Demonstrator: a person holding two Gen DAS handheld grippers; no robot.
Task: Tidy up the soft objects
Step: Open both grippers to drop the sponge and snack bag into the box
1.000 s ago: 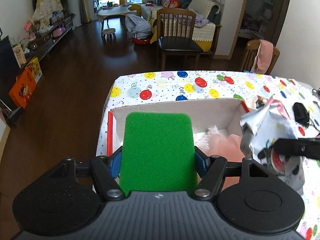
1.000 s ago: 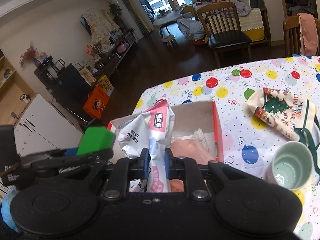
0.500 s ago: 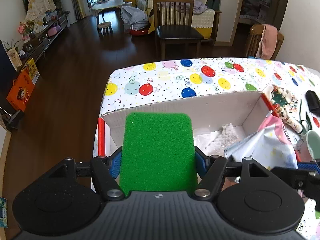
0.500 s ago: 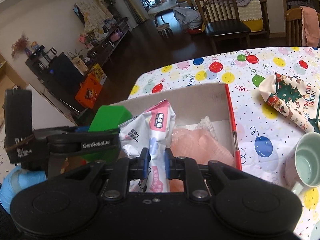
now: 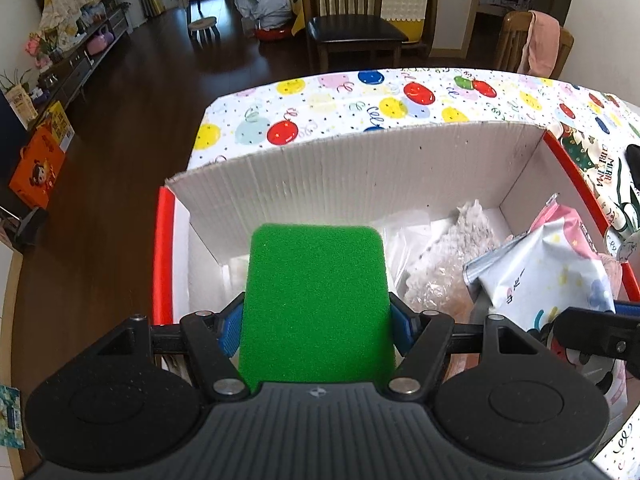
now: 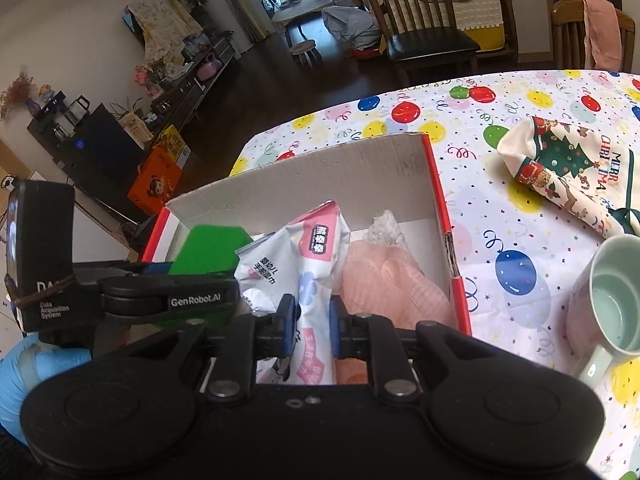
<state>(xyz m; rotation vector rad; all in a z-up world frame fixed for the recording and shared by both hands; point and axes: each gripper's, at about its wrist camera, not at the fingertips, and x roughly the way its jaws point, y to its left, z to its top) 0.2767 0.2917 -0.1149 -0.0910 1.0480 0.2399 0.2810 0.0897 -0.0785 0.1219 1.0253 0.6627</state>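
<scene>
Far left, a blue-gloved hand [image 6: 16,376] carries the left gripper [image 5: 316,320], its fingers spread fairly wide and clamped on the sides of a green sponge [image 5: 316,304], which hangs over the left end of the cardboard box [image 5: 360,168]. Inside the box there's a fluffy white cloth in clear wrap [image 5: 452,252] and something pink and ribbed [image 6: 396,280]. Next over, the right gripper [image 6: 312,320] has its fingers nearly together, pinching a pack of wet wipes [image 6: 304,264] above the box's right half. On the bench [image 6: 500,240] to the right: a Christmas cloth [image 6: 560,172] and a pale green mug [image 6: 616,304].
</scene>
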